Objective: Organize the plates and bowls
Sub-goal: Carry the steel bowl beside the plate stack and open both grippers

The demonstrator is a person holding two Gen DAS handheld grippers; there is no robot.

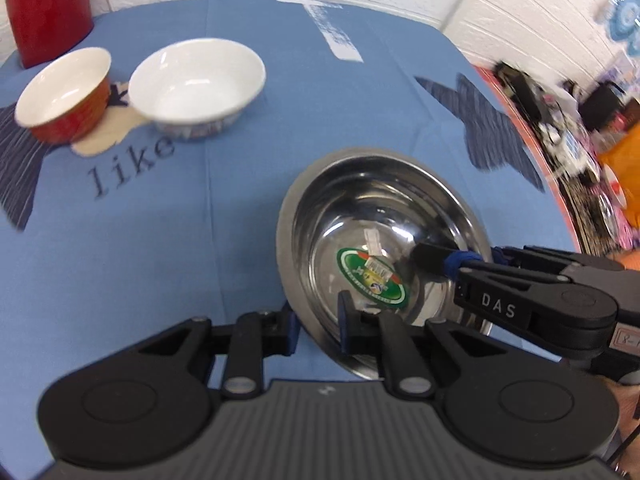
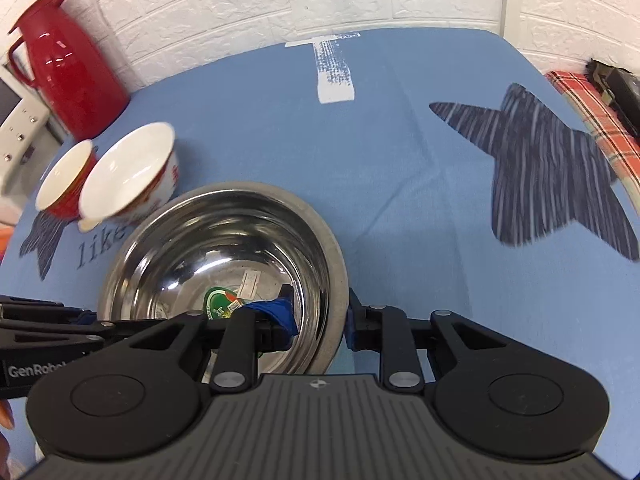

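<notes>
A steel bowl [image 1: 380,236] with a green sticker inside rests tilted on the blue tablecloth; it also shows in the right wrist view [image 2: 224,256]. My left gripper [image 1: 316,324] straddles its near rim, one finger inside and one outside, with a gap to the rim. My right gripper [image 2: 320,320] straddles its right rim the same way; its body [image 1: 520,304] shows in the left wrist view. A white bowl [image 1: 198,86] and a red bowl [image 1: 64,96] stand side by side at the far left; both also show in the right wrist view, the white bowl [image 2: 128,176] and the red bowl [image 2: 66,184].
A red thermos jug [image 2: 68,64] stands at the back left by the white brick wall. The blue tablecloth [image 2: 400,152] carries dark star patches. A plaid cloth [image 2: 600,120] lies at the table's right edge. Cluttered items [image 1: 580,120] lie beyond the table's right side.
</notes>
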